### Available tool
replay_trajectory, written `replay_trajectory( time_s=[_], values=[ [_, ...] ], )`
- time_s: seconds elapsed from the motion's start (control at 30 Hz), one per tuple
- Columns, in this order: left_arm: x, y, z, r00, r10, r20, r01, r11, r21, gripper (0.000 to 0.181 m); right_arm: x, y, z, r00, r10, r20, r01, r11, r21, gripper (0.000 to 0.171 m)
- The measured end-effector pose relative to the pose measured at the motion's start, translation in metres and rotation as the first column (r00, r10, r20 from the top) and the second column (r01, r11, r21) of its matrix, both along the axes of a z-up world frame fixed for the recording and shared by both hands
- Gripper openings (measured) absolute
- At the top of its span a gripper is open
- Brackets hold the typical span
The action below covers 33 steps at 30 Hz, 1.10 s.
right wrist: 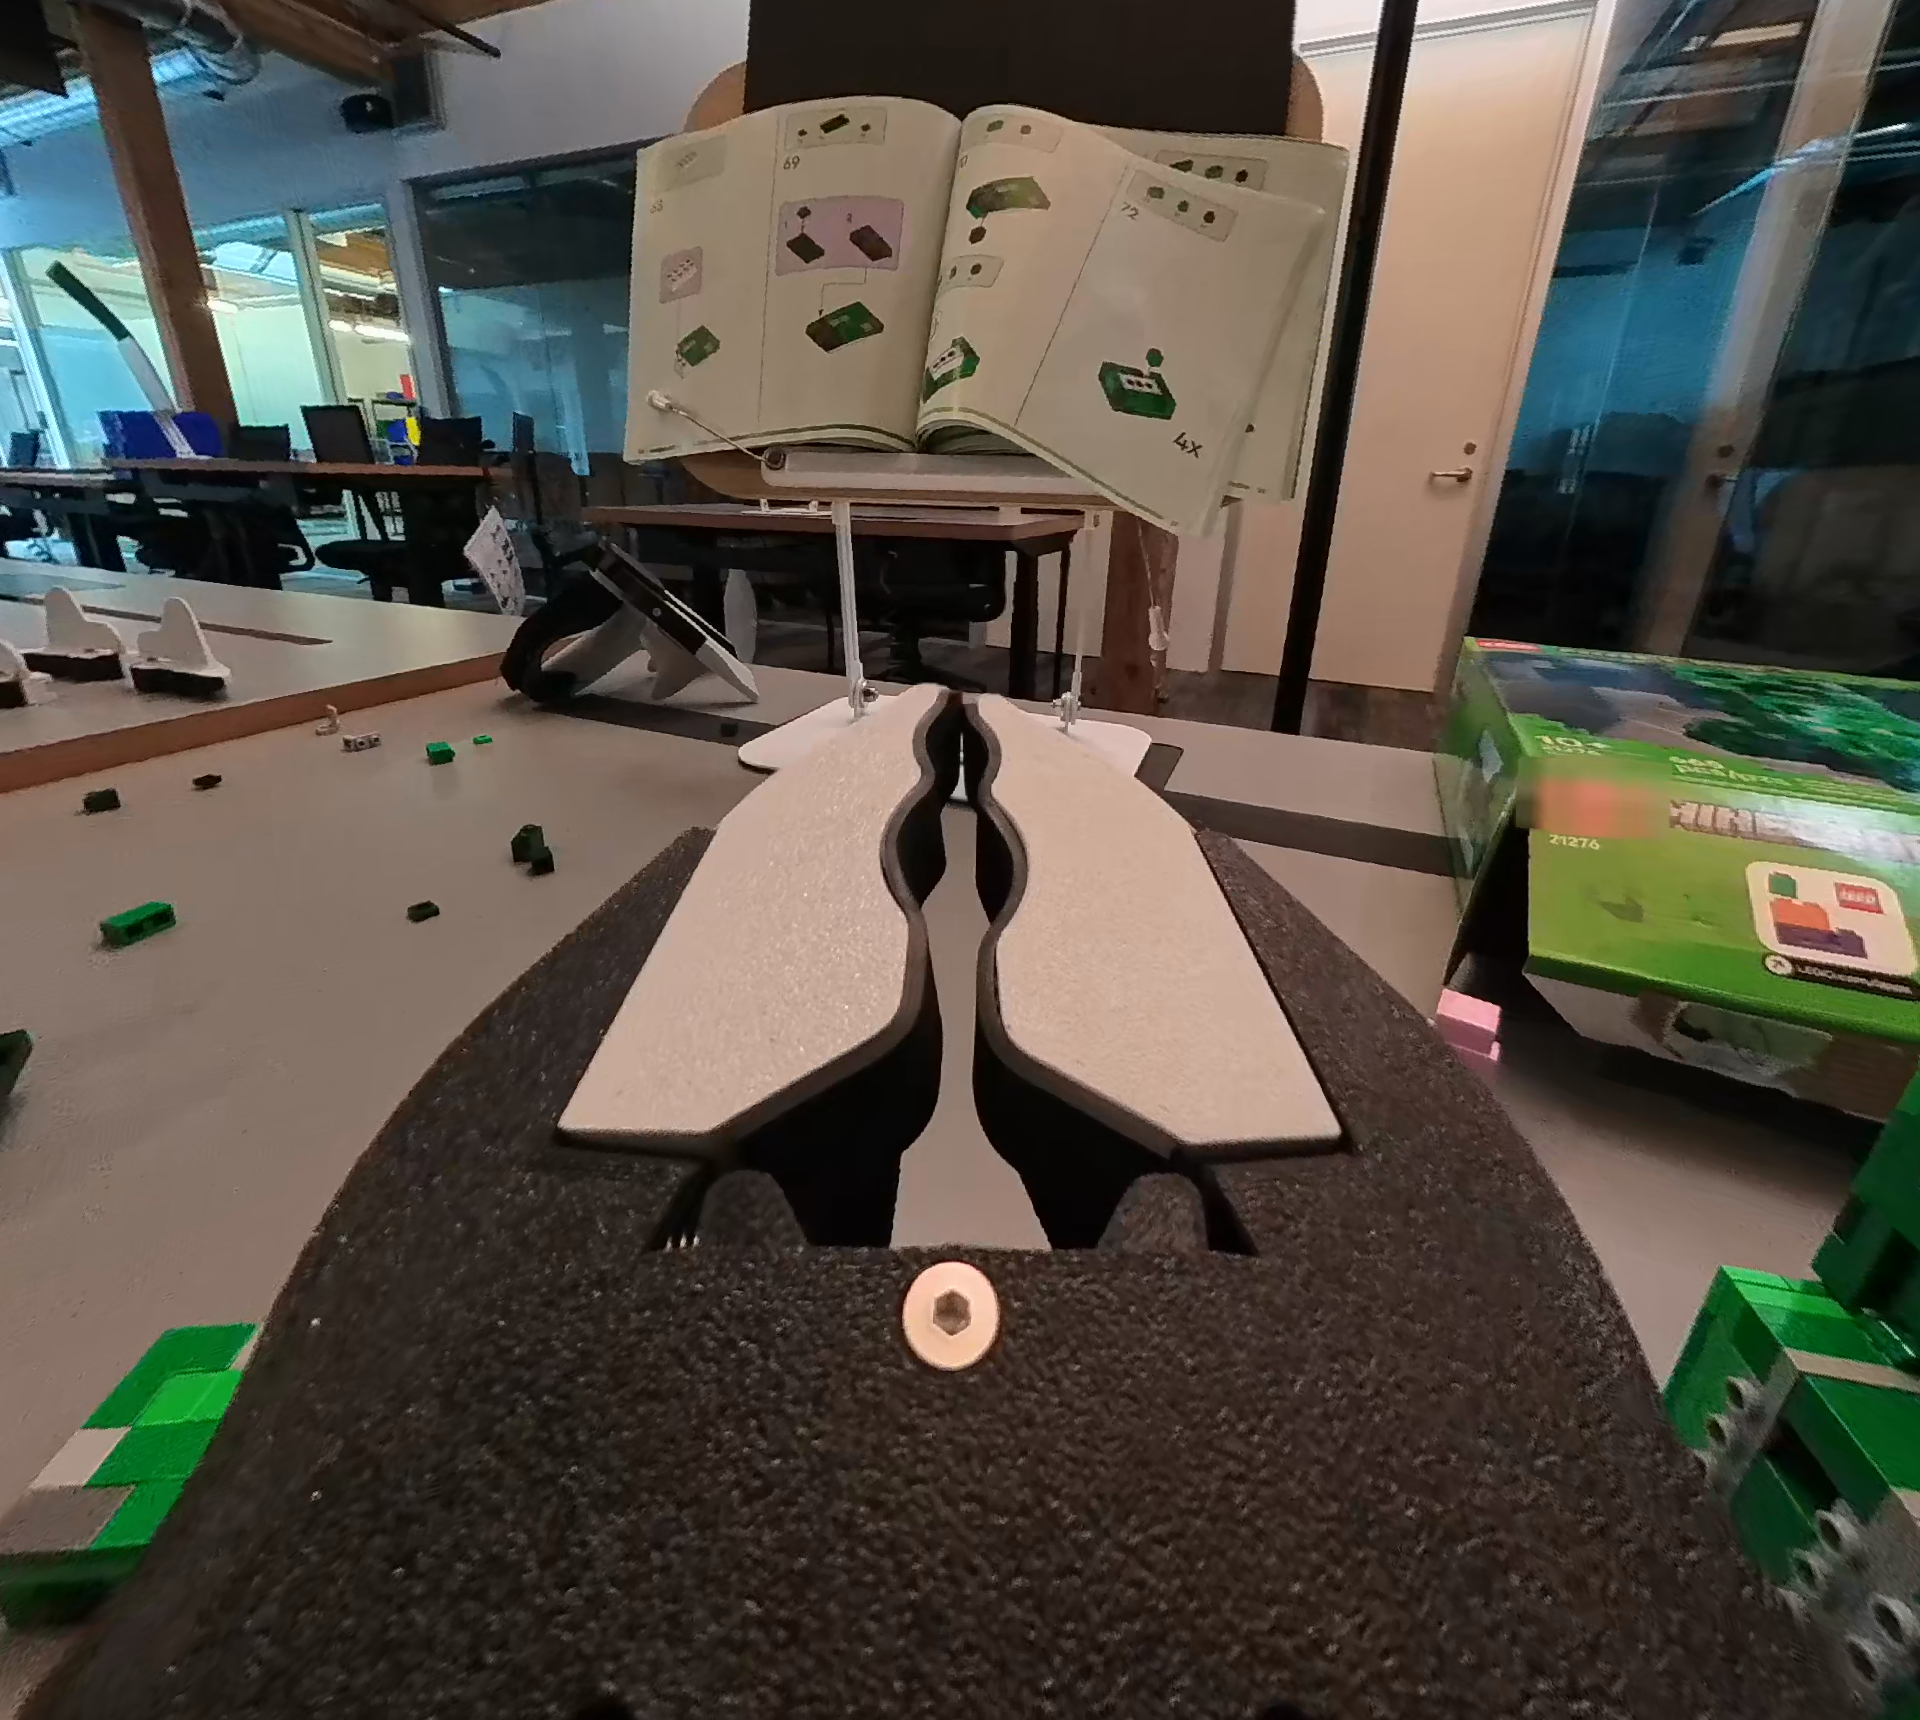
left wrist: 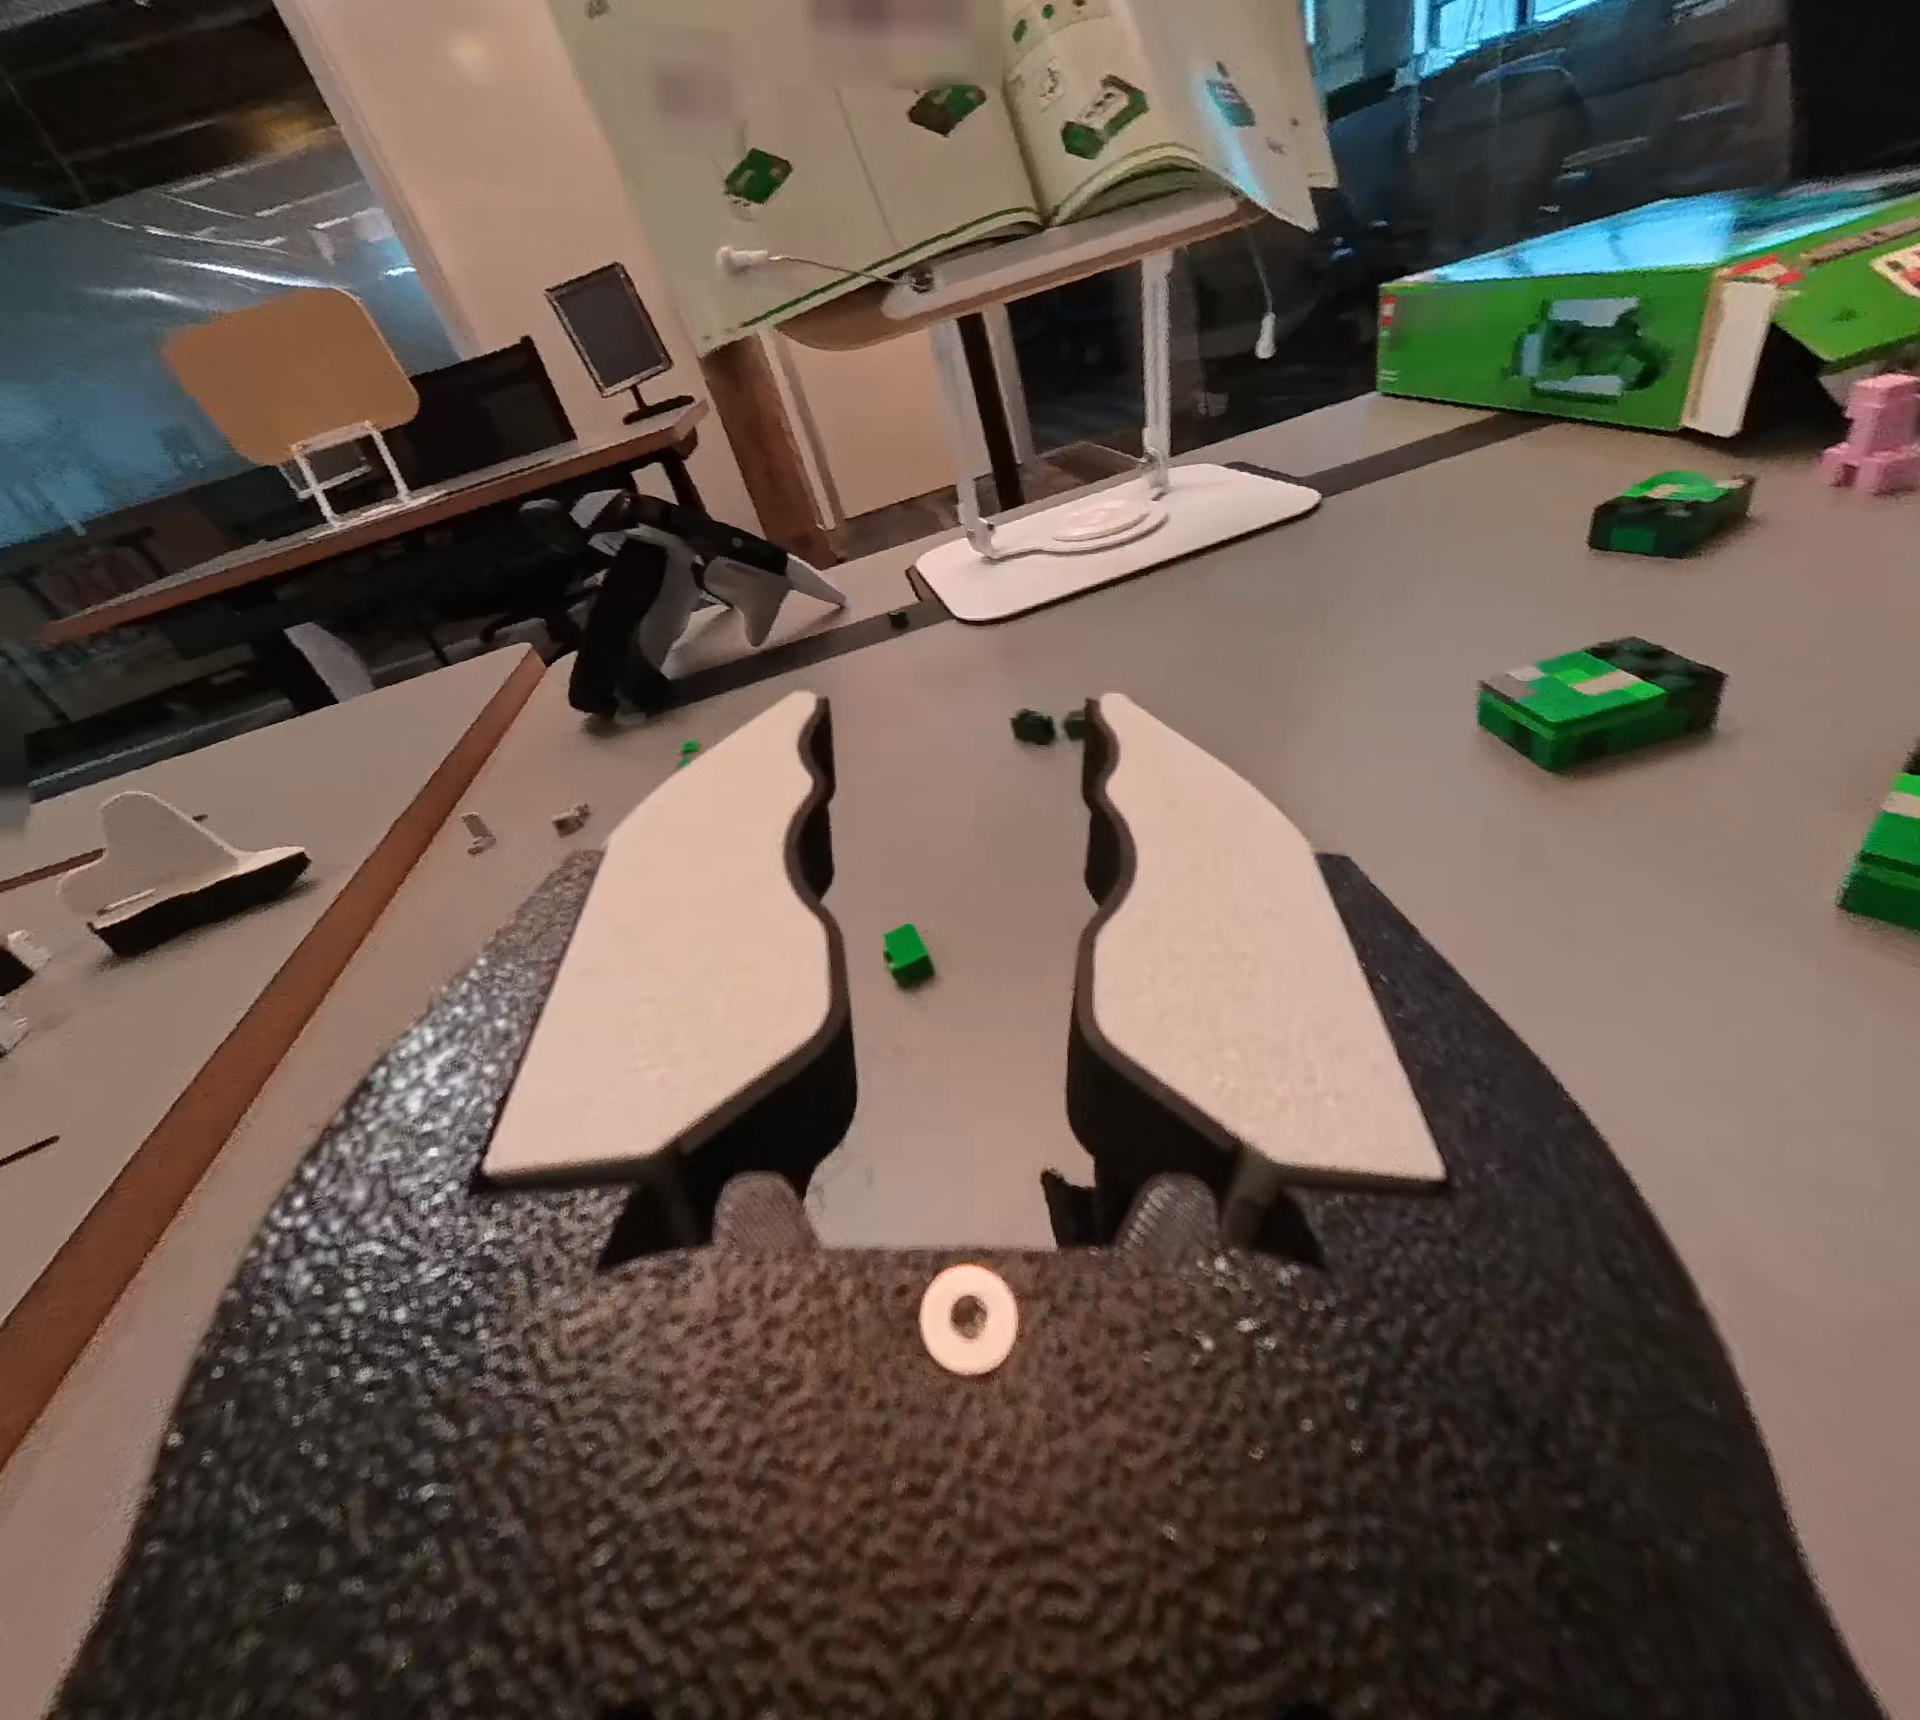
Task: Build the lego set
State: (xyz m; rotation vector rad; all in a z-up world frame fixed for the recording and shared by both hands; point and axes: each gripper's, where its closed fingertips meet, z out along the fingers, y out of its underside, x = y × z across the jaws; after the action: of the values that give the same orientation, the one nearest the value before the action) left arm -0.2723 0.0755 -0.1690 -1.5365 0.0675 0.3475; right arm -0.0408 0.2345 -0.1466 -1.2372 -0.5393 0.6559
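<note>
My left gripper is open and empty, held low over the grey table. A small bright green brick lies on the table between its fingers, and two dark green pieces lie near its right fingertip. Green built blocks sit to the right. My right gripper is shut and empty, pointing at the open instruction booklet on its stand. Loose green pieces lie on the table to its left. Green assemblies sit at the lower left and lower right.
The green set box stands at the right, also in the left wrist view. The booklet stand's white base is ahead. A pink build sits by the box. Spare gripper fingers lie on the neighbouring table at left. The pink build lies around 15 cm away from my right fingertips.
</note>
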Motion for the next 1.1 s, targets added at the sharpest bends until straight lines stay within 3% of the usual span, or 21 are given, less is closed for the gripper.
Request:
replay_trajectory(
  time_s=[0.2,0.33,0.4,0.53,0.7,0.83,0.93,1.1],
  values=[
    [0.066,0.002,-0.013,0.971,-0.230,-0.070,0.214,0.960,-0.179,0.050,0.022,0.006,0.007,0.990,-0.110,-0.084,0.110,0.994,0.001,0.000],
    [0.096,0.012,-0.039,0.924,-0.366,-0.112,0.282,0.849,-0.446,0.063,0.019,0.004,0.006,0.993,-0.102,-0.056,0.102,0.995,0.011,0.000],
    [0.105,0.017,-0.045,0.908,-0.417,-0.046,0.347,0.808,-0.476,0.067,0.018,0.003,0.007,0.994,-0.097,-0.058,0.098,0.995,0.017,0.000],
    [0.143,0.041,-0.040,0.767,-0.635,-0.091,0.521,0.699,-0.490,0.055,0.016,0.004,0.005,0.995,-0.090,-0.047,0.090,0.996,0.008,0.000],
    [0.144,0.090,-0.065,0.595,-0.791,-0.144,0.476,0.491,-0.730,0.063,0.010,0.000,0.005,0.998,-0.061,-0.027,0.061,0.998,0.026,0.000],
    [0.143,0.106,-0.080,0.508,-0.861,-0.026,0.495,0.317,-0.809,0.061,-0.007,-0.006,0.002,0.999,0.030,0.025,-0.031,0.999,0.038,0.003],
    [0.143,0.111,-0.086,0.482,-0.876,0.020,0.489,0.250,-0.836,0.060,-0.017,-0.011,0.000,0.994,0.102,0.047,-0.103,0.994,0.033,0.008],
    [0.144,0.112,-0.094,0.471,-0.880,0.055,0.461,0.193,-0.866,0.062,-0.017,-0.010,-0.003,0.993,0.110,0.050,-0.109,0.994,-0.014,0.000]
  ],
)
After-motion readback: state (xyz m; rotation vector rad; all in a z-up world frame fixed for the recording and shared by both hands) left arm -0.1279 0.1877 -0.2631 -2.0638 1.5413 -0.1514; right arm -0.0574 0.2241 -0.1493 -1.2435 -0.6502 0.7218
